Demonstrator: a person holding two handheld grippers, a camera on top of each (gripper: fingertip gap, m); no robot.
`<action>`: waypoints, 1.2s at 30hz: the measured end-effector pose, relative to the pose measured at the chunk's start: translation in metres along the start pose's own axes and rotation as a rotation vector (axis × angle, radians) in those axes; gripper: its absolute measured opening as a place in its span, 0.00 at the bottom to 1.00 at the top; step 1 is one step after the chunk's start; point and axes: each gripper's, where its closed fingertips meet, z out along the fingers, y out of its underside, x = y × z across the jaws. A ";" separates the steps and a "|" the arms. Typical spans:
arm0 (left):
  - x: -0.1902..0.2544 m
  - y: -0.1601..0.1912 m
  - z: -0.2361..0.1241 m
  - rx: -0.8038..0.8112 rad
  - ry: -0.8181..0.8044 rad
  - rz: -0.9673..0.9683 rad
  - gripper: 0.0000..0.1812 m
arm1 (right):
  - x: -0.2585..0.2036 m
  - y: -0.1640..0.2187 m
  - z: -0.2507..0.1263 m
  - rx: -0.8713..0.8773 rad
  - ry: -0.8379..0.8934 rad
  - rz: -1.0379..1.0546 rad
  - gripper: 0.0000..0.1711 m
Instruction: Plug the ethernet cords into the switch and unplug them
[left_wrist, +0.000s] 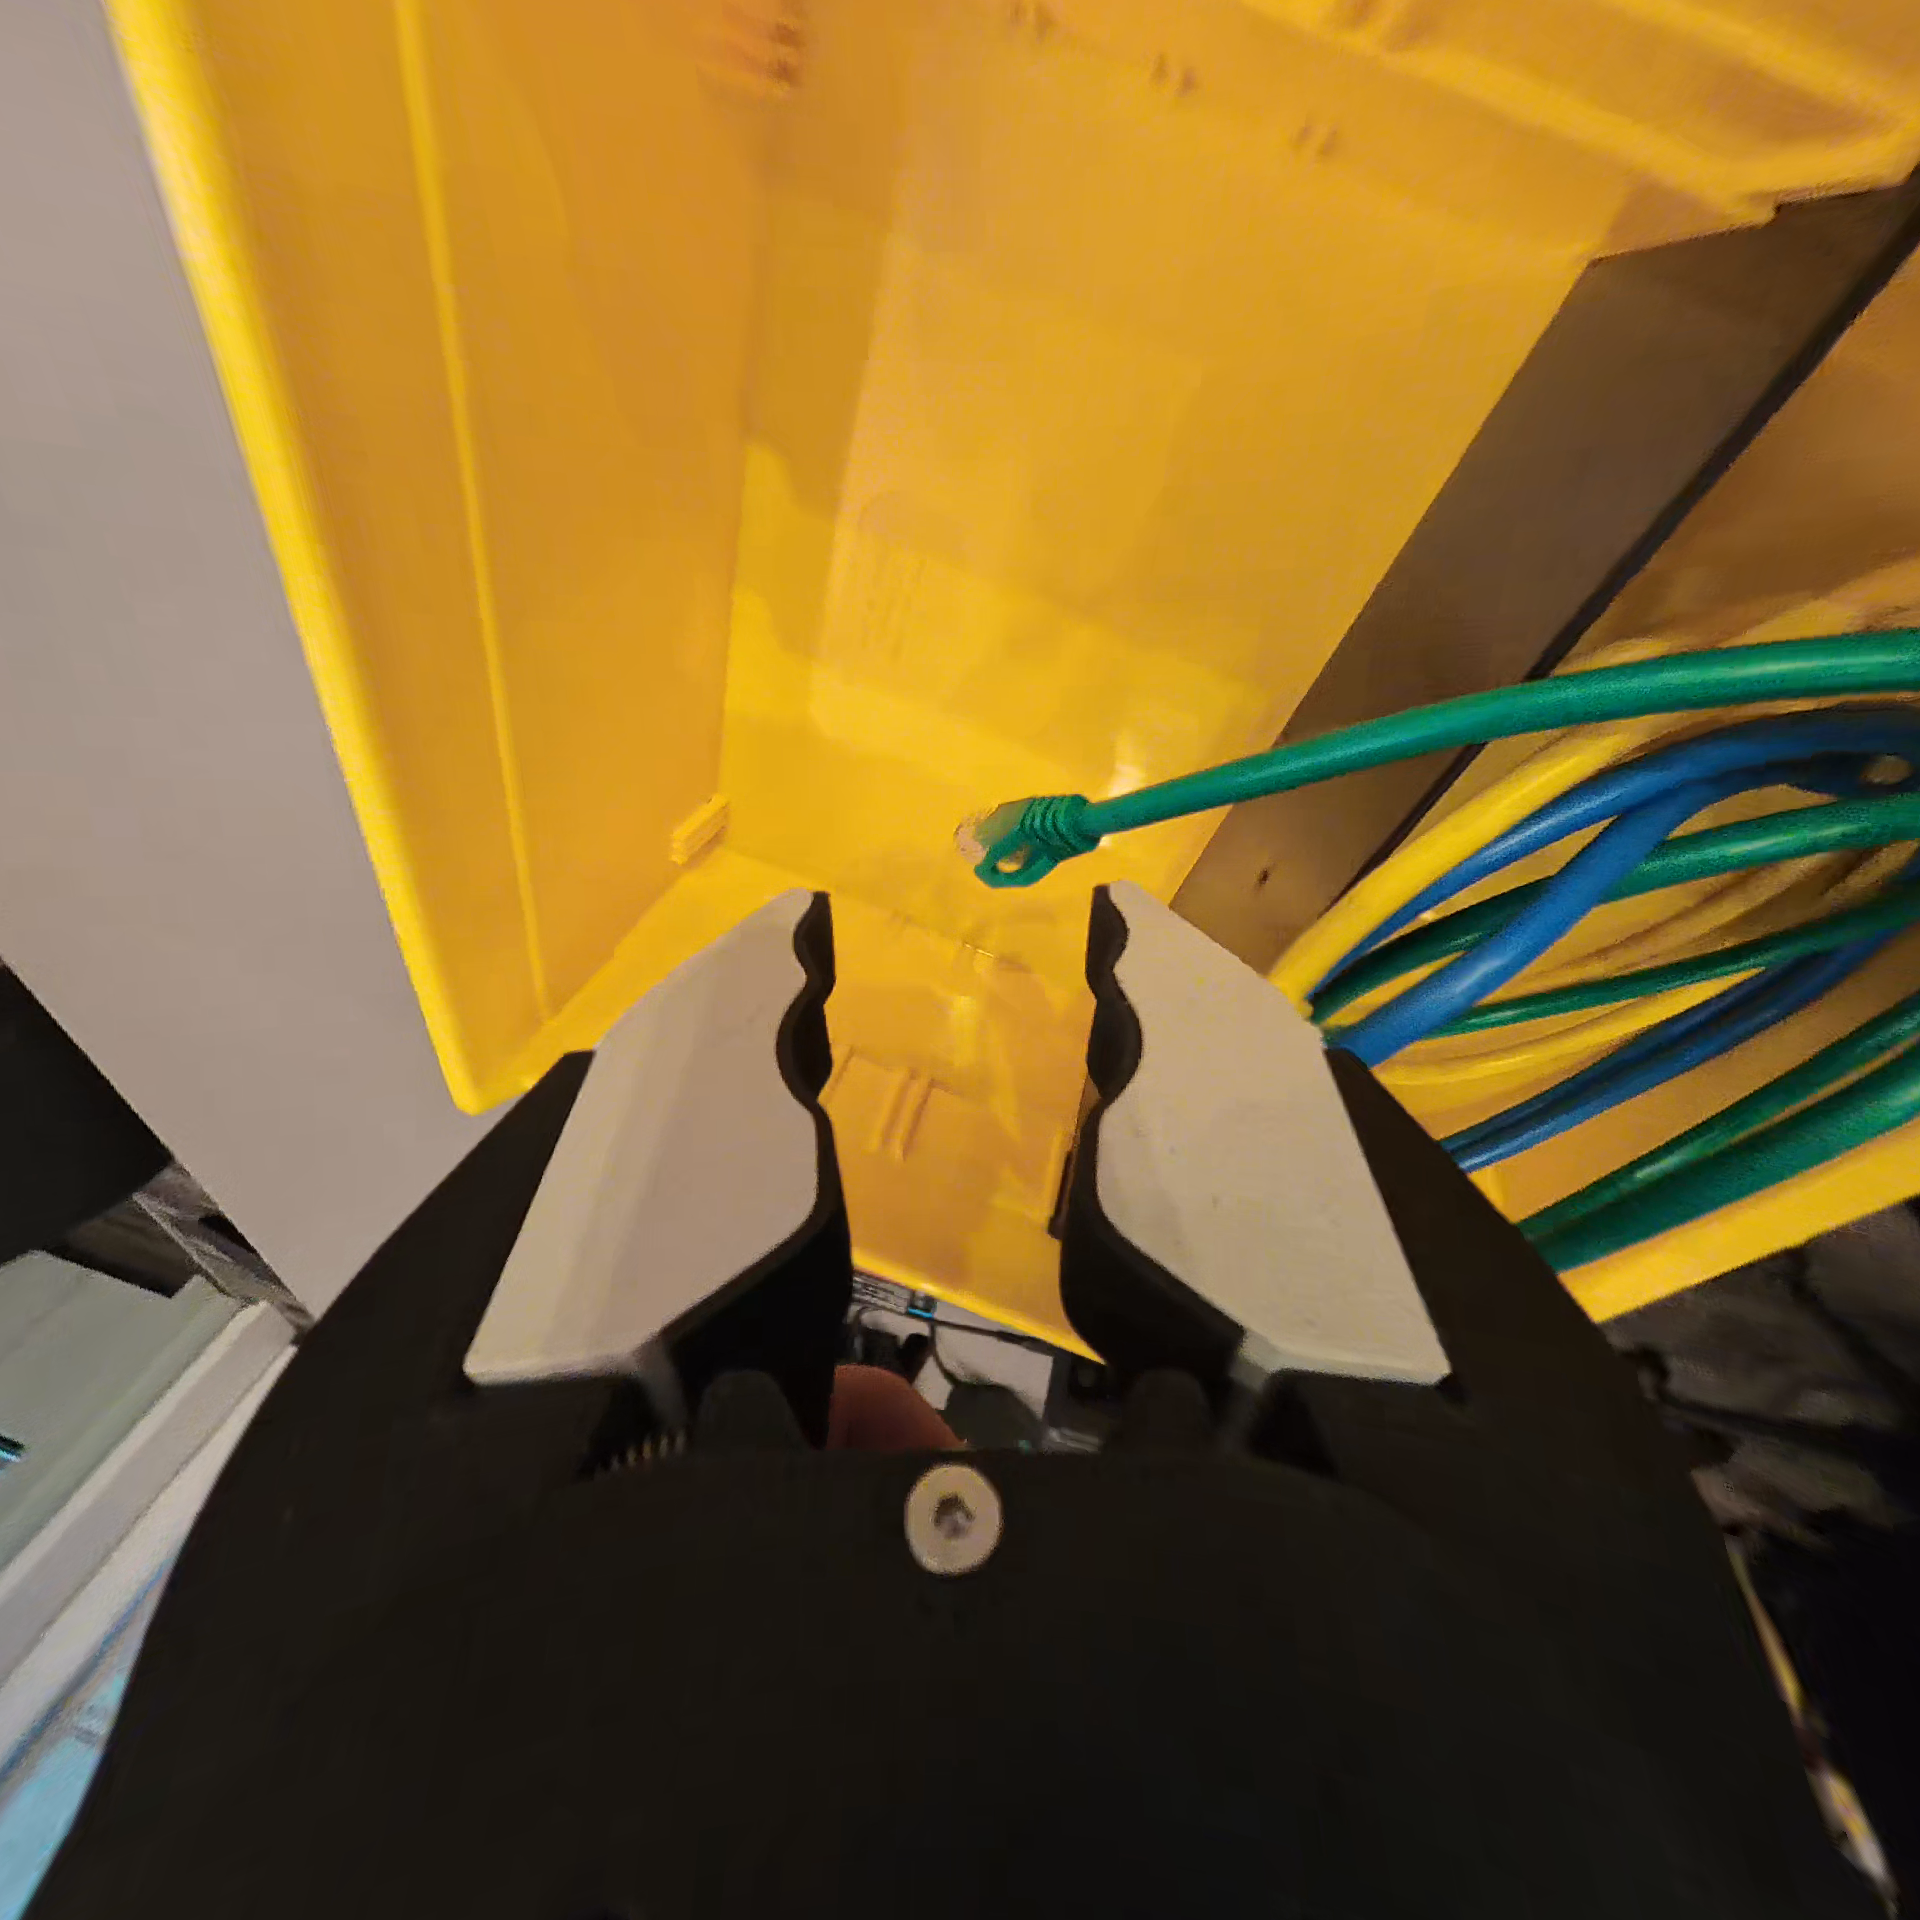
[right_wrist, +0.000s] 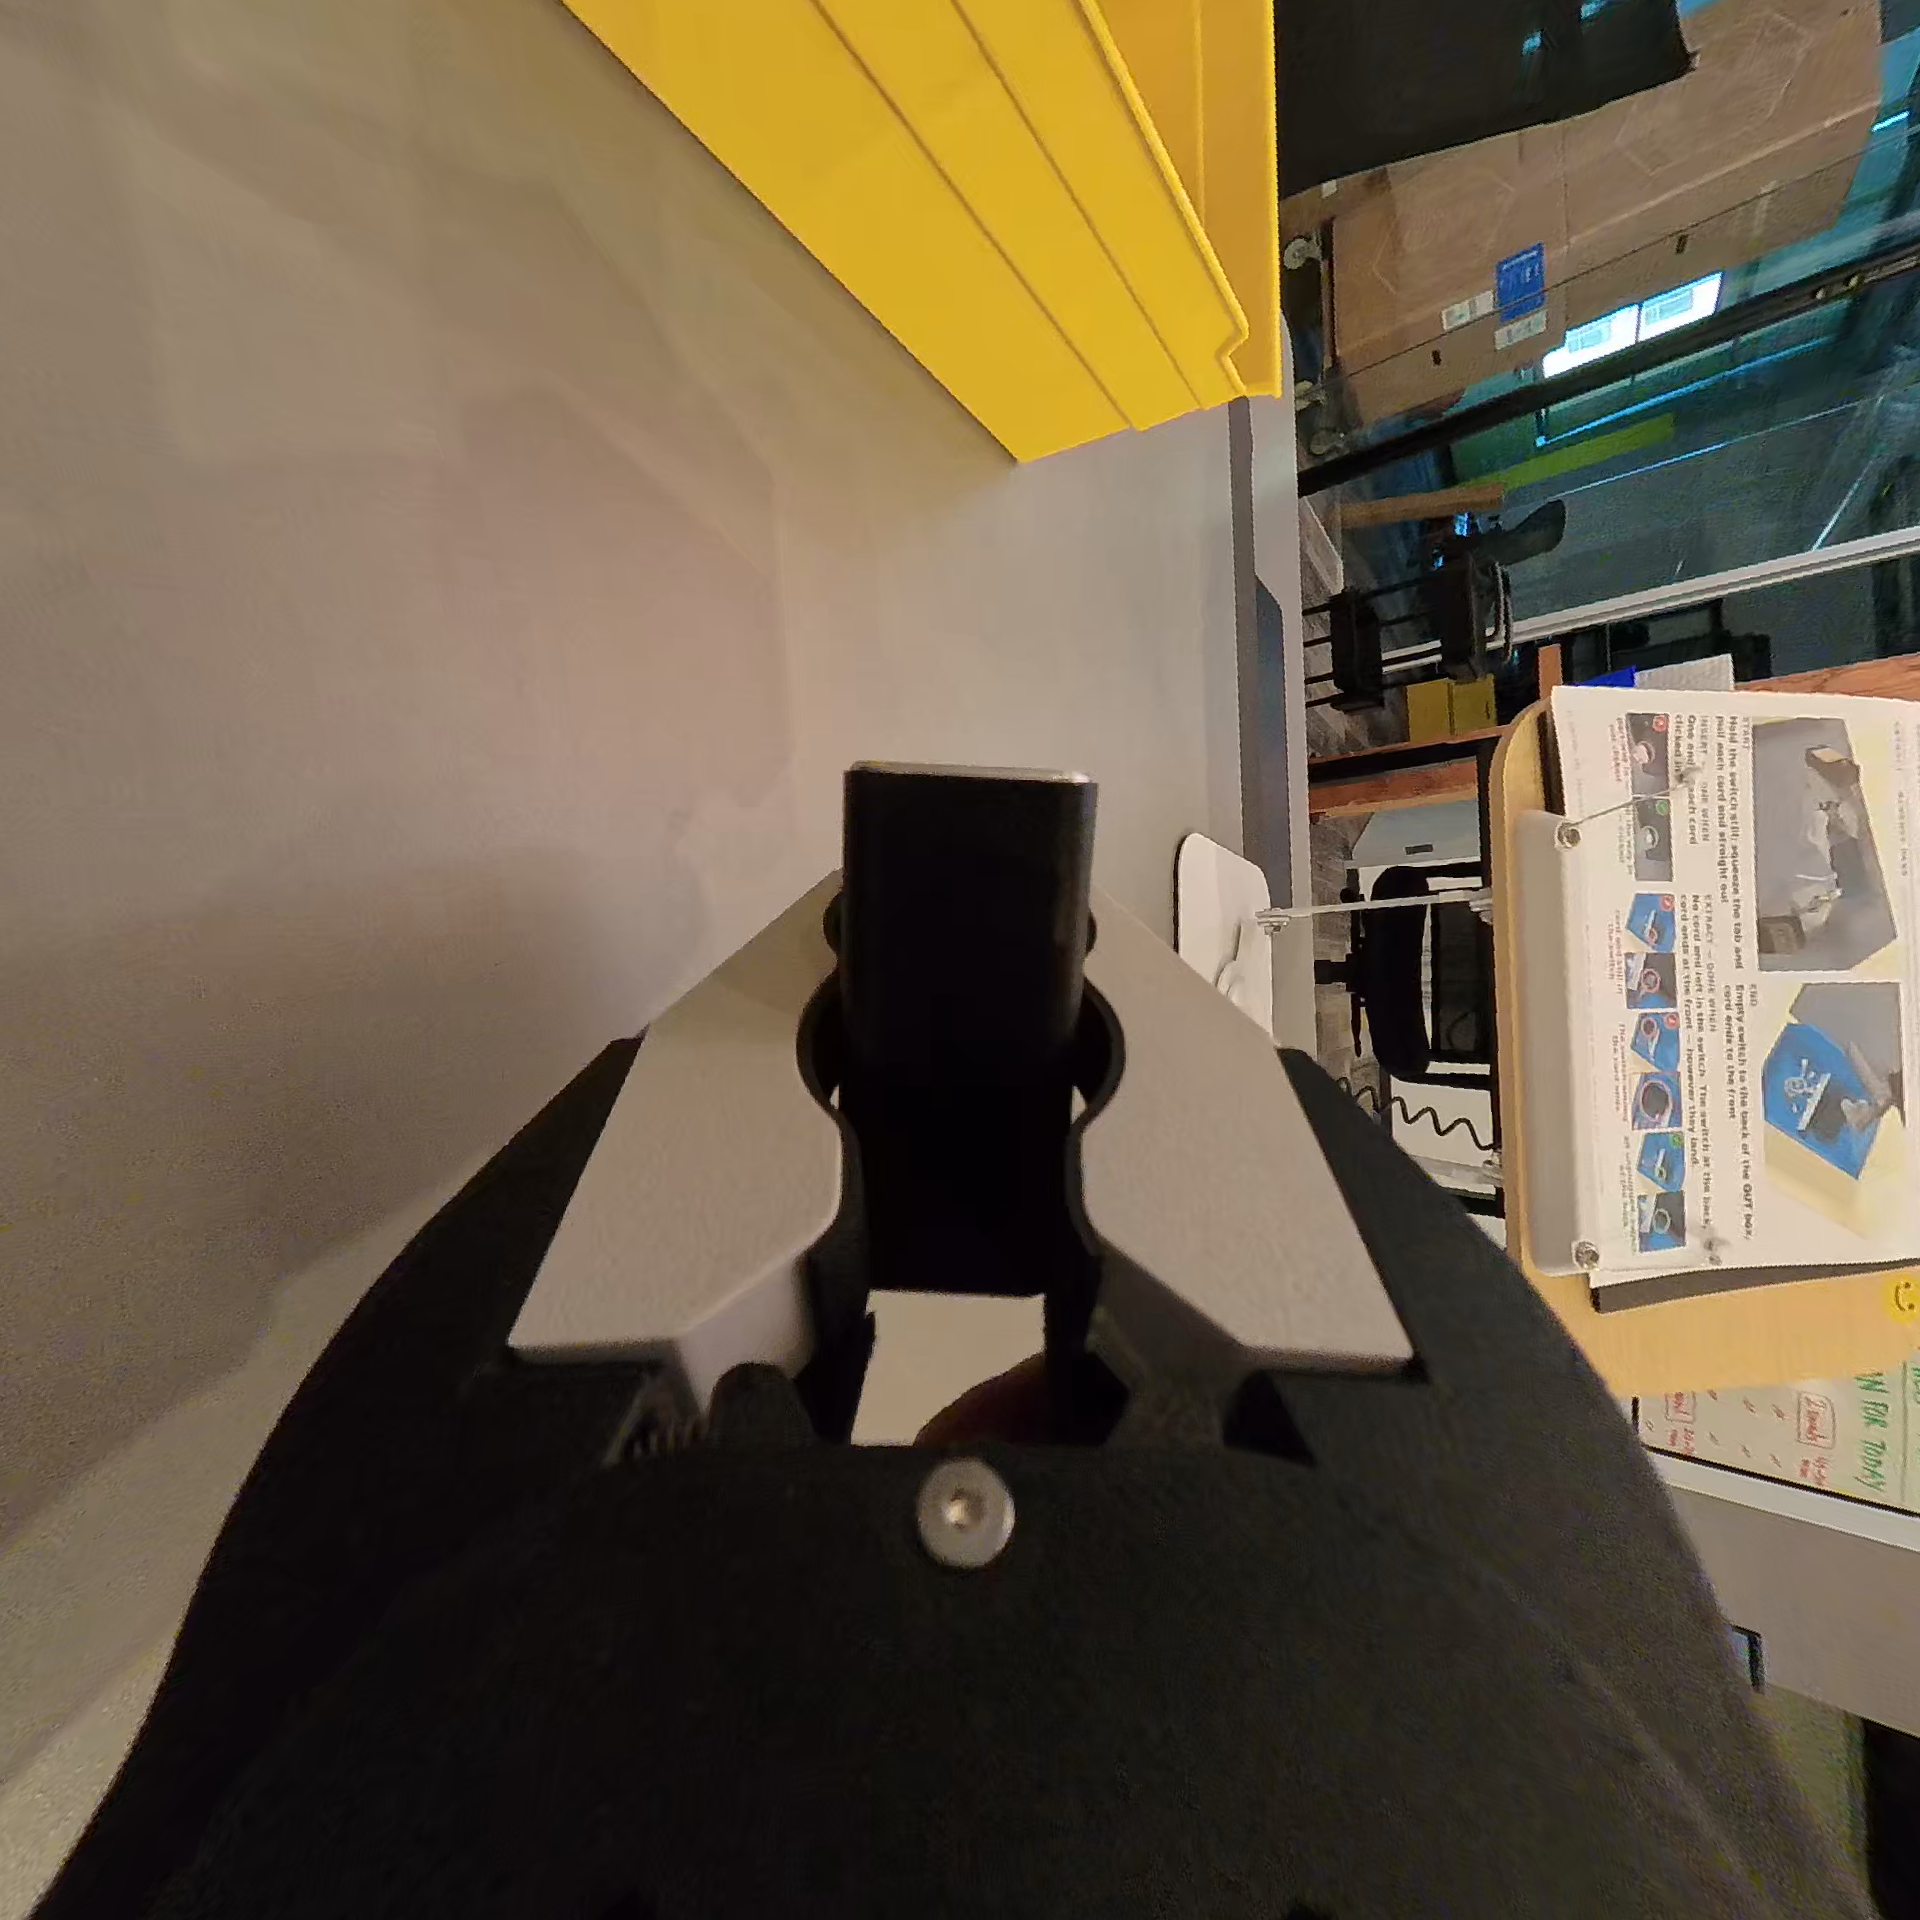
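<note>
Our left gripper (left_wrist: 958, 914) fills the lower half of its frame, pointing up toward the centre. Its two grey fingers (left_wrist: 665, 1132) stand apart with a clear gap between the black wavy pads (left_wrist: 808, 997), and nothing sits in that gap. Our right gripper (right_wrist: 966, 914) also rises from the bottom edge to mid-frame. Its grey fingers (right_wrist: 1216, 1153) are drawn in and clamped on a black block, which sticks out past the tips.
</note>
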 end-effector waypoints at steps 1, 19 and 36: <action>0.002 -0.001 0.003 -0.008 0.015 0.026 0.25 | 0.000 0.000 0.000 0.000 -0.001 0.000 0.19; 0.002 -0.017 -0.009 0.150 -0.100 0.068 0.11 | 0.001 -0.001 0.000 0.002 0.002 0.006 0.19; -0.035 0.031 -0.154 0.427 -0.729 -0.193 0.10 | 0.001 -0.005 0.001 0.007 0.003 -0.005 0.19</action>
